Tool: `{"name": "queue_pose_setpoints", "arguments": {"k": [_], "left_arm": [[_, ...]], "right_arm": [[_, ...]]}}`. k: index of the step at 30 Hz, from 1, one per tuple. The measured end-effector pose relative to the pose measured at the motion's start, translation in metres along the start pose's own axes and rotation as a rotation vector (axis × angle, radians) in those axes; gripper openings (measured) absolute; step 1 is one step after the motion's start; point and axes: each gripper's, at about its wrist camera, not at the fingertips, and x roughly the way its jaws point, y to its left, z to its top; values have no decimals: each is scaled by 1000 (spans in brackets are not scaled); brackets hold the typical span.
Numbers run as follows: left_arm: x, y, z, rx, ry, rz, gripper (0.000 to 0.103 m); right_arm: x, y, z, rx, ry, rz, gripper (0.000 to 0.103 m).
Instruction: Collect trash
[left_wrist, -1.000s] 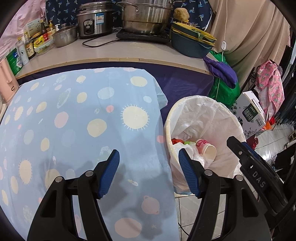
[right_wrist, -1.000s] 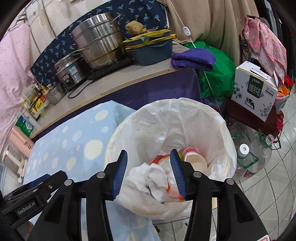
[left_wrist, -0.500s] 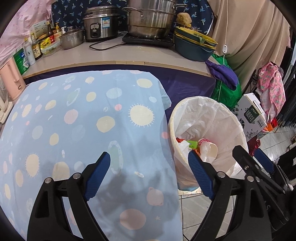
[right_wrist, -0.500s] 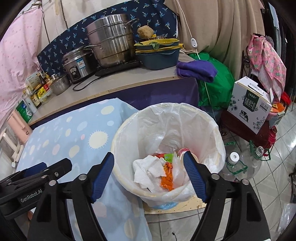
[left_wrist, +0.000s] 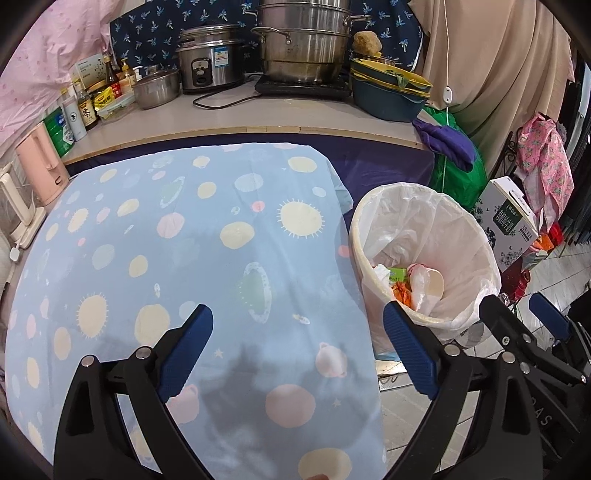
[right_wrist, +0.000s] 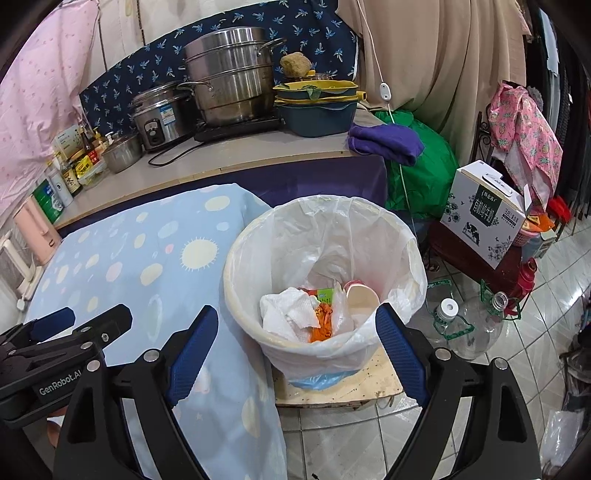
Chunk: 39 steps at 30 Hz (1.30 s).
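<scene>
A bin with a white plastic liner (right_wrist: 321, 206) stands on the floor beside the table. It holds a crumpled white tissue (right_wrist: 288, 310), an orange wrapper (right_wrist: 321, 326), a green packet (right_wrist: 325, 294) and a paper cup (right_wrist: 360, 299). My right gripper (right_wrist: 297, 314) hangs above the bin's near rim, its jaws still opening and empty. My left gripper (left_wrist: 295, 314) hovers over the blue spotted tablecloth (left_wrist: 184, 240), just left of the bin (left_wrist: 424, 206). Its jaws are also opening, with nothing between them. The two grippers sit side by side.
Behind the table runs a counter with a rice cooker (left_wrist: 210, 66), a steel steamer pot (left_wrist: 306, 48), a blue basin (left_wrist: 388, 98) and bottles. A purple cloth (right_wrist: 384, 142), a milk carton box (right_wrist: 484, 218) and plastic bottles (right_wrist: 469, 325) surround the bin, which stands on a wooden board (right_wrist: 340, 387).
Both grippers' jaws have spread wider. Both have drawn back and up from the bin, which now sits farther off in both views. The trash lies in the bin as before.
</scene>
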Motion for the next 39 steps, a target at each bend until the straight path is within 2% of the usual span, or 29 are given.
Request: {"name": "queue_pose_setpoints", "arguments": {"k": [20,39], "left_arm": [[-11,3,-17,-1,-6,31,89],[-10,3,-20,-5,-9,39,89]], "right_arm": [[-9,4,-12,-9,17,9,84],[-8,4,-19,-9,28,9,84]]}}
